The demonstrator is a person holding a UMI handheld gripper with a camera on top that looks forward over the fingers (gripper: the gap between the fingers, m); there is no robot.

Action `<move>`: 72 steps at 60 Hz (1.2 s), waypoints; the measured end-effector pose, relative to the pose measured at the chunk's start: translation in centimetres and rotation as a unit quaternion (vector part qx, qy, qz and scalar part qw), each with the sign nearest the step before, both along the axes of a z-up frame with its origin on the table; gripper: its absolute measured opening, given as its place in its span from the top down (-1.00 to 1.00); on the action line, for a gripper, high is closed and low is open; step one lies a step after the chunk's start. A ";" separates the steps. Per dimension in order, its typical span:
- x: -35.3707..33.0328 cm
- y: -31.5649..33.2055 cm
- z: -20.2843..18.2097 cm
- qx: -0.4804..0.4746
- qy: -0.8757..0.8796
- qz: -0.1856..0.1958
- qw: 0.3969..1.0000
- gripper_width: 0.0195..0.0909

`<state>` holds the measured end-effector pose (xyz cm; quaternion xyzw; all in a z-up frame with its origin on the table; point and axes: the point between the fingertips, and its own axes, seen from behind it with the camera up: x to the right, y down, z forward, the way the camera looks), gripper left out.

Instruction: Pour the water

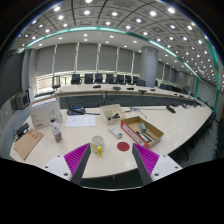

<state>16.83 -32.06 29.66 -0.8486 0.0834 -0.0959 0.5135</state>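
Pale wooden bench (190, 135) carries a cup (97, 146) standing just ahead of the released tongs (108, 160), with a bottle (56, 130) farther left.

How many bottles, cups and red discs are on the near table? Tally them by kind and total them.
Bottle: 1
Cup: 1
Red disc: 1
Total: 3
Gripper open; the cup stands between its fingers.
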 end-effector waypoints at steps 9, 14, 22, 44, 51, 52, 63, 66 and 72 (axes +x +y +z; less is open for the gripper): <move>-1.2 0.6 -1.0 -0.004 0.008 0.004 1.000 -0.87; -2.9 1.4 -1.9 -0.005 0.017 0.014 1.000 -0.86; -7.4 3.3 -3.8 -0.009 0.030 0.047 0.998 -0.87; -23.2 12.0 -11.3 0.002 0.039 0.133 0.990 -0.88; -26.8 16.9 -14.1 0.018 0.045 0.138 0.989 -0.86; -27.3 17.7 -14.5 0.022 0.046 0.139 0.989 -0.86; -29.9 27.1 -18.4 0.057 0.050 0.124 0.989 -0.86; -30.4 29.3 -19.3 0.063 0.048 0.119 0.990 -0.86; -31.0 33.0 -21.3 0.068 0.044 0.111 0.990 -0.85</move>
